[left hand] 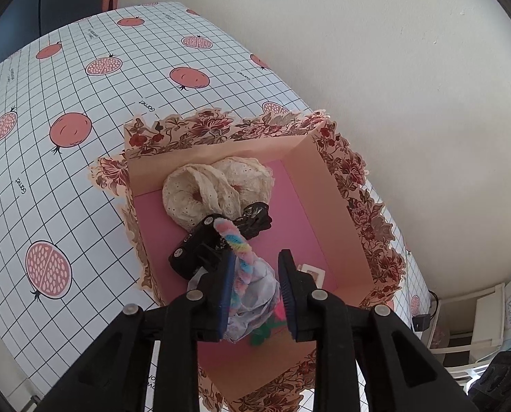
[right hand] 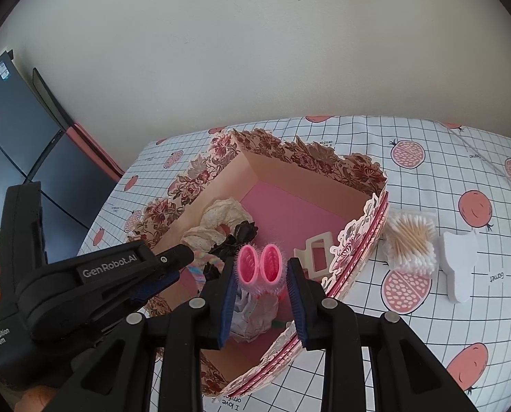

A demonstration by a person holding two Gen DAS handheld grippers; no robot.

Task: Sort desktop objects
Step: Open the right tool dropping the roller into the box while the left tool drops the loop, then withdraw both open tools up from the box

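Note:
A floral paper box [left hand: 351,185] [right hand: 355,185] with a pink floor stands on the gridded tablecloth. In it lie a cream lace scrunchie [left hand: 204,189] [right hand: 221,216], a black hair clip [left hand: 255,221] [right hand: 241,235], a beige square clip [right hand: 315,252] and a pale sheer scrunchie [left hand: 255,298]. My left gripper [left hand: 255,274] hangs over the box, jaws apart, with a rainbow fuzzy hair band [left hand: 236,240] against its left finger. My right gripper [right hand: 261,292] is also over the box, jaws apart; two pink hair rollers [right hand: 260,264] sit between its tips, and whether they are gripped is unclear.
A bundle of cotton swabs [right hand: 411,240] and a white foam piece [right hand: 459,264] lie on the cloth right of the box. A dark monitor [right hand: 11,144] stands at the left. The wall is close behind the table. A white shelf [left hand: 478,326] stands beyond the table edge.

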